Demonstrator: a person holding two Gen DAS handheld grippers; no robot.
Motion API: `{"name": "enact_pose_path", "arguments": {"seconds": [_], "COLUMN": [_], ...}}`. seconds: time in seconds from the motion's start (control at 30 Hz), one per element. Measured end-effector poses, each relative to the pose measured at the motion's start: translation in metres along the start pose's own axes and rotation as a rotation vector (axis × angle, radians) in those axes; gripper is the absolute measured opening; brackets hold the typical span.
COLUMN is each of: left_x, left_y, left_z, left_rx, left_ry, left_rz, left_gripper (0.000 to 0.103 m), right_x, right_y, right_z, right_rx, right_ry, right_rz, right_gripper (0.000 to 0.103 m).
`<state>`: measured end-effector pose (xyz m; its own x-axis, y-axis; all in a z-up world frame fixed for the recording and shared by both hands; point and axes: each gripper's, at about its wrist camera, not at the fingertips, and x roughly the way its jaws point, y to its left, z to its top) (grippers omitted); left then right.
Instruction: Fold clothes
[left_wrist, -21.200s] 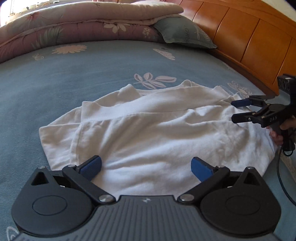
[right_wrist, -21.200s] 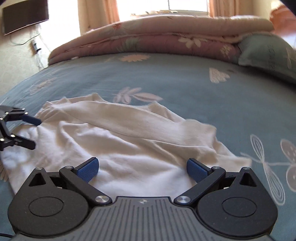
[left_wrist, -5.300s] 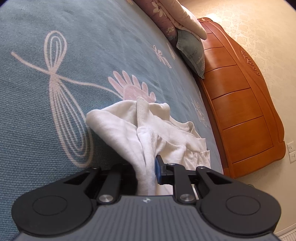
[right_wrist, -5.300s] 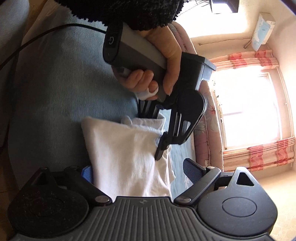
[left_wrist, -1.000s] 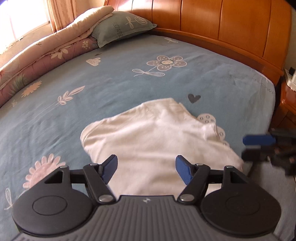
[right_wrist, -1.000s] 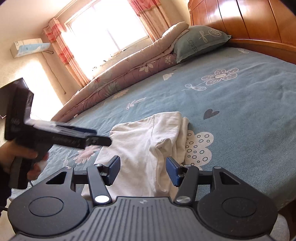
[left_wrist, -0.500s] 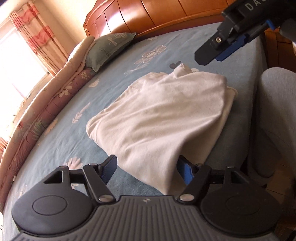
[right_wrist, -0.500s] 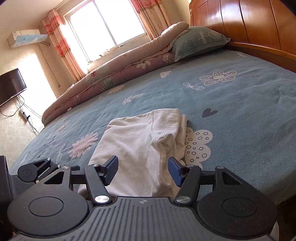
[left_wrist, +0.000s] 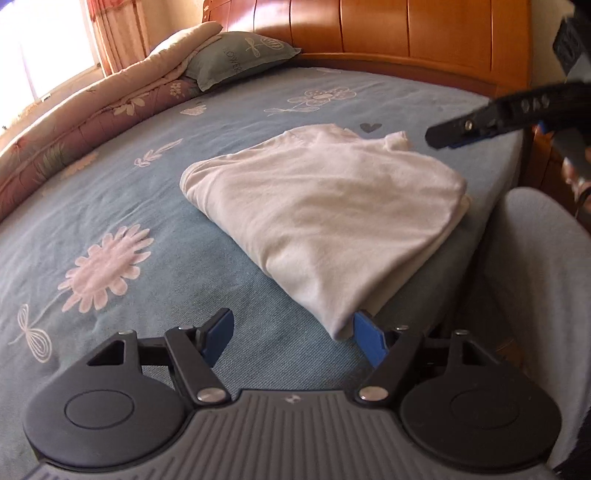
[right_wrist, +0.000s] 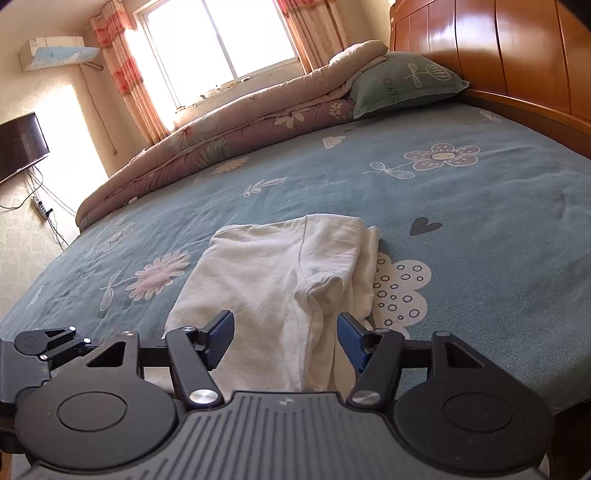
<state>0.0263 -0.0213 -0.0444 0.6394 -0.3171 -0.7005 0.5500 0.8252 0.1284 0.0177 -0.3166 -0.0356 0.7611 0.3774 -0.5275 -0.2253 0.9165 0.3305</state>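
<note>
A white garment (left_wrist: 325, 214) lies folded into a thick rectangle on the blue flowered bed sheet (left_wrist: 110, 192), close to the bed's near edge. My left gripper (left_wrist: 293, 334) is open just short of the garment's near corner, and its right pad almost touches that corner. In the right wrist view the same garment (right_wrist: 280, 273) shows a loose sleeve fold on its right side. My right gripper (right_wrist: 286, 336) hovers open over the garment's near end, holding nothing. It also appears as the right gripper (left_wrist: 461, 129) above the garment's far right corner.
A rolled quilt (right_wrist: 229, 140) and a green pillow (right_wrist: 402, 83) line the far side of the bed. The wooden headboard (left_wrist: 406, 33) stands behind. A person's grey-clad leg (left_wrist: 535, 277) presses against the bed edge at the right. A window, a television and an air conditioner are on the walls.
Five seconds ago my left gripper was shut on the garment; now it is open and the garment lies folded flat. In the last second both grippers drew back slightly.
</note>
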Motion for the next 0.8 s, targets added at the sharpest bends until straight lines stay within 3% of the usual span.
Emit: {"name": "enact_pose_path", "arguments": {"seconds": [0.13,0.27,0.33,0.4,0.47,0.53,0.7,0.77,0.8], "left_x": [-0.005,-0.009,-0.003,0.003,0.012,0.027,0.07,0.094,0.096], "left_y": [0.033,0.065,0.067,0.063,0.056,0.049,0.024,0.017,0.016], "left_z": [0.02,0.04,0.052,0.062,0.07,0.073,0.071,0.061,0.056], "left_rx": [-0.146,-0.283,-0.282,-0.257,-0.226,-0.188,-0.07,-0.059,-0.05], "left_ry": [-0.063,-0.125,-0.139,-0.146,-0.152,-0.15,-0.104,-0.003,-0.01], "left_rz": [-0.023,-0.047,-0.059,-0.077,-0.116,-0.154,-0.202,-0.188,-0.189], "left_gripper": [0.076,0.076,0.076,0.076,0.076,0.076,0.076,0.076,0.076], "right_x": [0.011,0.032,0.049,0.067,0.076,0.074,0.067,0.066,0.066], "right_y": [0.017,0.046,0.052,0.043,0.024,0.007,0.009,0.008,0.007], "right_z": [0.007,0.014,0.014,0.01,0.003,-0.004,-0.009,-0.009,-0.008], "right_rx": [-0.136,-0.32,-0.384,-0.411,-0.407,-0.388,-0.428,-0.413,-0.406], "right_ry": [0.002,0.016,0.032,0.08,0.131,0.143,0.14,0.136,0.135], "right_rz": [0.014,0.092,0.085,0.02,-0.027,-0.012,-0.022,-0.015,-0.009], "right_gripper": [0.067,0.067,0.067,0.066,0.056,0.054,0.055,0.055,0.055]}}
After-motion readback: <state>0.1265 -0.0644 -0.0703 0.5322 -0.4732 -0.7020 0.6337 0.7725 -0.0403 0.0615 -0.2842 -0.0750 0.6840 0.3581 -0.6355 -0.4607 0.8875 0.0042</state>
